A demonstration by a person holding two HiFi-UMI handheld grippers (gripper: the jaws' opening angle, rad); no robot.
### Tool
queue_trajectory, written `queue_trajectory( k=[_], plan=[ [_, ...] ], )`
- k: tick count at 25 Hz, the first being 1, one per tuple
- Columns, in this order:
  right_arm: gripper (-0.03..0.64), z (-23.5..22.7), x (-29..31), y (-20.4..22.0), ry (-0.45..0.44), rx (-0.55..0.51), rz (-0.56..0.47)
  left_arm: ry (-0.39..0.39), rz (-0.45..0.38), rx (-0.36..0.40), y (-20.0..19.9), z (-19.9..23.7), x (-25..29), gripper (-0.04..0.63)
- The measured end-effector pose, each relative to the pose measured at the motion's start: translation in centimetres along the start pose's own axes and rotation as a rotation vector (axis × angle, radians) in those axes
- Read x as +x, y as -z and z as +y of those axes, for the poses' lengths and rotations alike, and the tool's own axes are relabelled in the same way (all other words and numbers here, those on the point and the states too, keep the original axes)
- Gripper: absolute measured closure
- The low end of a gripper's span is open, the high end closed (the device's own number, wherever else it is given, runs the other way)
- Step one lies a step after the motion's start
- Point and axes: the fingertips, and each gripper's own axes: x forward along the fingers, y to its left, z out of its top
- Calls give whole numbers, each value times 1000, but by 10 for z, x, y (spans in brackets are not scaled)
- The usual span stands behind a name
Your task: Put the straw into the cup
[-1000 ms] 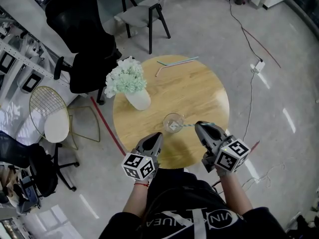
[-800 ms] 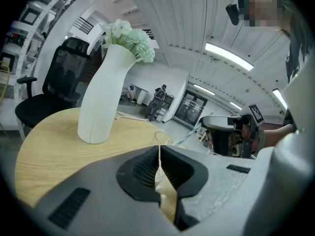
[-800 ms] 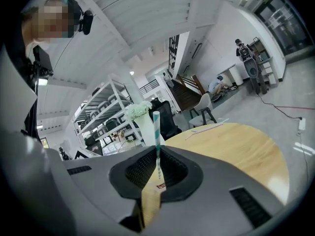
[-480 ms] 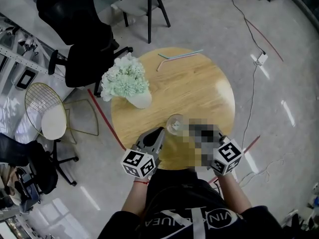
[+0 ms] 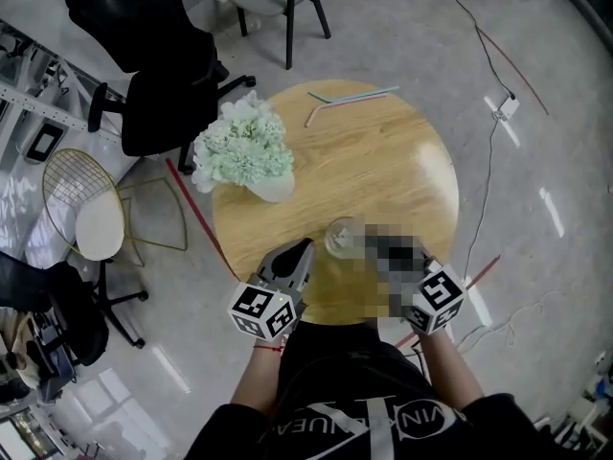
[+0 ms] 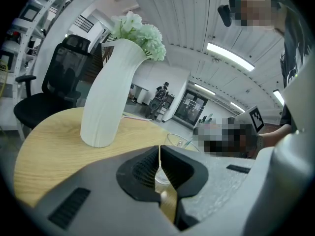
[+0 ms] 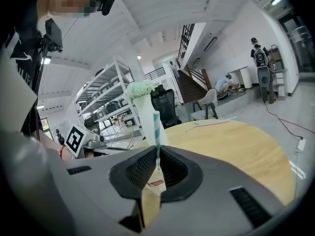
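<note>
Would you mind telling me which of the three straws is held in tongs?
The teal-and-white striped straw, clamped in the right tongs; the teal straw and pink straw lie flat at the table's far edge.

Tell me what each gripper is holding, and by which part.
The right gripper pinches the striped straw near one end; the rest sticks out past its tips. The left gripper is shut on nothing.

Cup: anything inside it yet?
A teal-striped straw, pinched in the right claw, seems to reach over the rim of the cup in the left gripper view. How deep can't be seen: the left claw covers the cup's lower part.
</note>
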Motion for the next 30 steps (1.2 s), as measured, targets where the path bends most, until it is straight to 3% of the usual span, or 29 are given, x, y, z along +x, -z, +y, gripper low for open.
queue_trajectory(
  k=[24,30],
  plan=[
    [591,-17,-2,6,25,59,-4,35,36,-11,10,-11,4,578],
    [529,-16,-3,10,18,95,-5,37,41,-13,14,-11,1,578]
  ],
)
